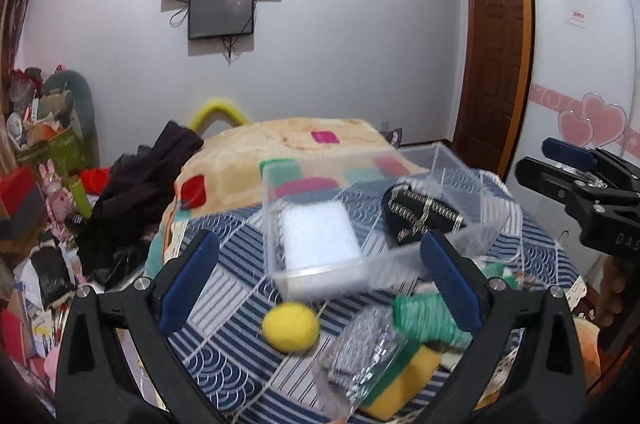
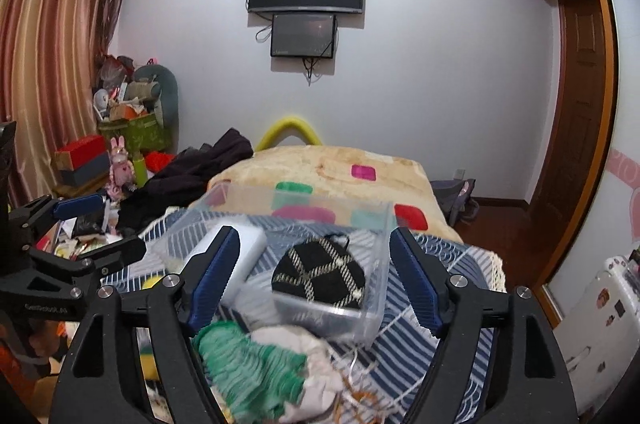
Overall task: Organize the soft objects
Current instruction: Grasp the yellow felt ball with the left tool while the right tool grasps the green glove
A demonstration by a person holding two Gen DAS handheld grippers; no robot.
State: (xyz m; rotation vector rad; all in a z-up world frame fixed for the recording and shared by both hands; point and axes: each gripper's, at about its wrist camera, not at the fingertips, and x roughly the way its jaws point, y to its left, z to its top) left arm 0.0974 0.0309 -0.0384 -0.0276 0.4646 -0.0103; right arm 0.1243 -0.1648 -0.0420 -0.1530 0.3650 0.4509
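A clear plastic box (image 1: 372, 212) is seen on the bed (image 1: 224, 288), on a blue-and-white patterned cover. In the left wrist view its long axis runs from near left to far right, one short end turned toward the camera. Inside it, a white foam block (image 1: 320, 236) lies at the left end and a black pouch with pale stripes (image 1: 420, 220) at the right end; the two are apart.

The left tool (image 1: 316, 280) is held wide, with nothing between its blue pads. The near wall of the box is framed between the pads and just beyond their tips. A yellow ball (image 1: 291, 326) lies on the cover just near of the box, between the fingers. To the right of the ball a silver scouring pad in clear wrap (image 1: 356, 348), a green knitted piece (image 1: 428, 316) and a yellow-and-green sponge (image 1: 404, 380) are piled together, touching one another.

The right tool (image 2: 314, 280) is also spread wide and holds nothing. In its view the pouch (image 2: 318, 274) sits in the box (image 2: 360, 312) directly between the pads, and the foam block (image 2: 250, 252) is partly hidden behind the left pad. The green knitted piece (image 2: 248, 368) lies near of the box, beside a white cloth (image 2: 316, 360).

The right tool (image 1: 560, 172) is seen at the right edge of the left view, well apart from the box, and the left tool (image 2: 100, 228) at the left edge of the right view
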